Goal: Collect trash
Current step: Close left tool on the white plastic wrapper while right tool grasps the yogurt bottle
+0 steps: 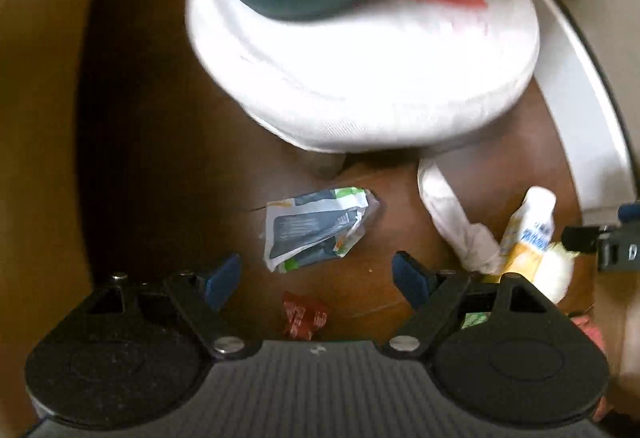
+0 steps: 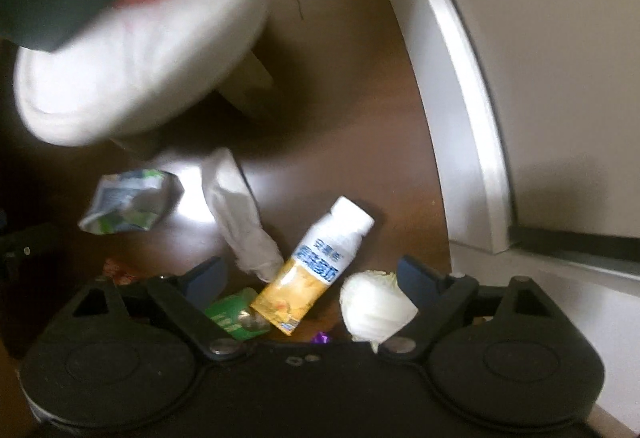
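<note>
Trash lies on a brown wooden floor (image 1: pixel 168 166). A crumpled grey, white and green wrapper (image 1: pixel 316 226) lies just beyond my open, empty left gripper (image 1: pixel 316 274); it also shows in the right wrist view (image 2: pixel 128 206). A small red wrapper (image 1: pixel 304 314) lies under the left gripper. My right gripper (image 2: pixel 316 278) is open and empty above a yellow and white drink bottle (image 2: pixel 316 270), a twisted white tissue (image 2: pixel 240 222), a green packet (image 2: pixel 236 314) and a pale cabbage piece (image 2: pixel 376 306).
A blurred white trash bag over a teal bin (image 1: pixel 360 50) fills the upper views. A white baseboard and wall (image 2: pixel 480 118) run along the right. A tiny purple scrap (image 2: pixel 322 338) lies near the right gripper's base.
</note>
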Demonstrator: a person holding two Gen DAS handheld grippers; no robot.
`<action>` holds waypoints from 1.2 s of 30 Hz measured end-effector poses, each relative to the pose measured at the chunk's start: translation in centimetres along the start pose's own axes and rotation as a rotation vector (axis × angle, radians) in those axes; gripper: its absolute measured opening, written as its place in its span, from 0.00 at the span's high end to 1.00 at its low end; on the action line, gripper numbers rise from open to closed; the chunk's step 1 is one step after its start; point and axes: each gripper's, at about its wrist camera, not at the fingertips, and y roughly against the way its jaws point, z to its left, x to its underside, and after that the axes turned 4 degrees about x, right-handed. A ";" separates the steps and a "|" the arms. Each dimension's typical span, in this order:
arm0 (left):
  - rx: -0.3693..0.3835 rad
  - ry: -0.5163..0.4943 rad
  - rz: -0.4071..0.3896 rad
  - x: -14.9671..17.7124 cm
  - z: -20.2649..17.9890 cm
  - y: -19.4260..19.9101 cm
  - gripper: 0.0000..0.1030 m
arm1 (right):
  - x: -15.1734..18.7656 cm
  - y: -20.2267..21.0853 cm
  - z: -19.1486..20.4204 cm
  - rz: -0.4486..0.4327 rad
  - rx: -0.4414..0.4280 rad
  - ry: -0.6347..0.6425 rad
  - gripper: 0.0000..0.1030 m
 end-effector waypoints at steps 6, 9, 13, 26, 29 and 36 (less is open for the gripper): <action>-0.013 -0.086 0.024 -0.1 -0.7 -4.7 0.20 | -0.4 -4.0 -0.7 0.050 -0.010 -0.042 0.17; -0.044 -0.152 0.030 -0.1 -1.1 -6.8 0.20 | -0.2 -5.6 -0.6 0.076 -0.007 -0.044 0.19; -0.065 -0.202 0.039 -0.2 -1.3 -9.2 0.20 | 0.0 -7.3 -0.6 0.095 -0.007 -0.043 0.21; -0.010 -0.107 0.070 -1.3 -0.4 -12.4 0.56 | -0.2 -9.1 -1.2 0.097 -0.033 -0.084 0.43; 0.003 -0.055 0.064 -1.8 0.1 -11.9 0.67 | -0.2 -8.9 -1.0 0.089 -0.027 -0.072 0.46; 0.011 0.032 0.069 -2.5 1.1 -11.0 0.90 | -0.3 -8.2 0.1 0.062 0.000 0.012 0.48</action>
